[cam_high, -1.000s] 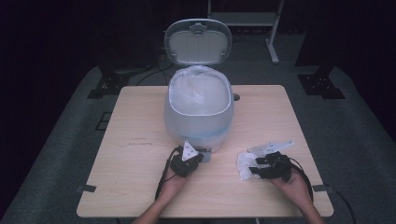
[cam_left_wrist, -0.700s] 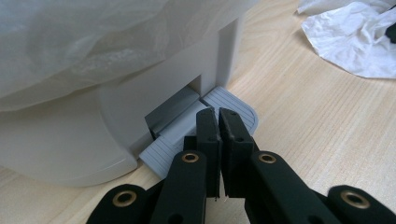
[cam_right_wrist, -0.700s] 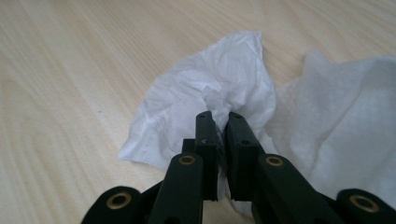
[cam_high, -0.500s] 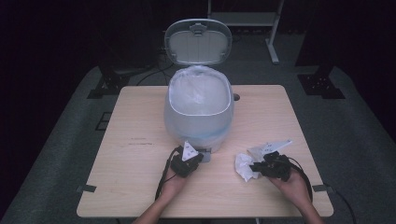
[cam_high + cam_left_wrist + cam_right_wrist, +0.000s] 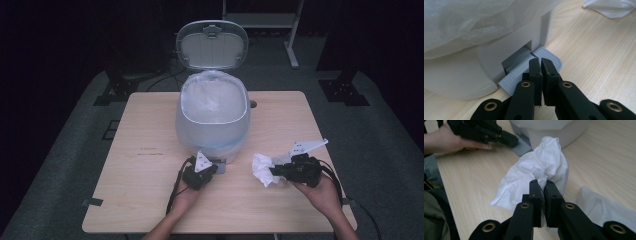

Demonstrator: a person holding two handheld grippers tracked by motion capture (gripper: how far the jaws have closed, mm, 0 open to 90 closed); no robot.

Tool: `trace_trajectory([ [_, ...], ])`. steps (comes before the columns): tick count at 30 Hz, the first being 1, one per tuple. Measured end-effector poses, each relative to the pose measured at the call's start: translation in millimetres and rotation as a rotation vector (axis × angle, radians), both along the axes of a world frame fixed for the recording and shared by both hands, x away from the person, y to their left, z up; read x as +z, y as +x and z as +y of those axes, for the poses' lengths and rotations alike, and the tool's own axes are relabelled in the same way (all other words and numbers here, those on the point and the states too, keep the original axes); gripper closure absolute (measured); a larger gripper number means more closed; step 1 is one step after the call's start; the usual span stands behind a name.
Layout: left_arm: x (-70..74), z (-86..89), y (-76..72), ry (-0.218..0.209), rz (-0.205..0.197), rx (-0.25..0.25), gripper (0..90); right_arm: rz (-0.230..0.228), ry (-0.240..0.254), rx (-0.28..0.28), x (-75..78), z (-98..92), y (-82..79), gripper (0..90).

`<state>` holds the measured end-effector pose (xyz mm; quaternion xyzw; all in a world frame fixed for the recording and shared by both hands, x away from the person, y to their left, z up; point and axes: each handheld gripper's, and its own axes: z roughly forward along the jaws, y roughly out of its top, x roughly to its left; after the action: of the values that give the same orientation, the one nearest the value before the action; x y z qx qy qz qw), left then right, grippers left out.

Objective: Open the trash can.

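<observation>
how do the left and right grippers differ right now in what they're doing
The left gripper has its fingers shut on nothing and presses them on the bin's grey pedal; the right gripper has just closed its fingers on a crumpled white tissue. The left one sits low against the bin, whose lid stands open; the right one is off to the side, clear of the bin. Both are black, two-fingered and hand-held.

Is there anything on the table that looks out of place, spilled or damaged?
Nothing looks spilled or damaged. The bin stands upright with its lid open because the left gripper presses its pedal. The right gripper holds a crumpled tissue. The one loose thing is a second tissue lying flat on the table.
</observation>
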<state>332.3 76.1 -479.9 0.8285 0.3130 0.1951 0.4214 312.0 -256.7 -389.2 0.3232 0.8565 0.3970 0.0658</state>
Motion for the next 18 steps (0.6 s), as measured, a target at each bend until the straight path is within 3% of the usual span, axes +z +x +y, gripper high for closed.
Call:
trace_trajectory([
  [18,-0.4,-0.1,0.4,-0.010,0.001,0.001,87.3,-0.053,0.046,0.003,63.0,-8.5,3.4,85.2],
])
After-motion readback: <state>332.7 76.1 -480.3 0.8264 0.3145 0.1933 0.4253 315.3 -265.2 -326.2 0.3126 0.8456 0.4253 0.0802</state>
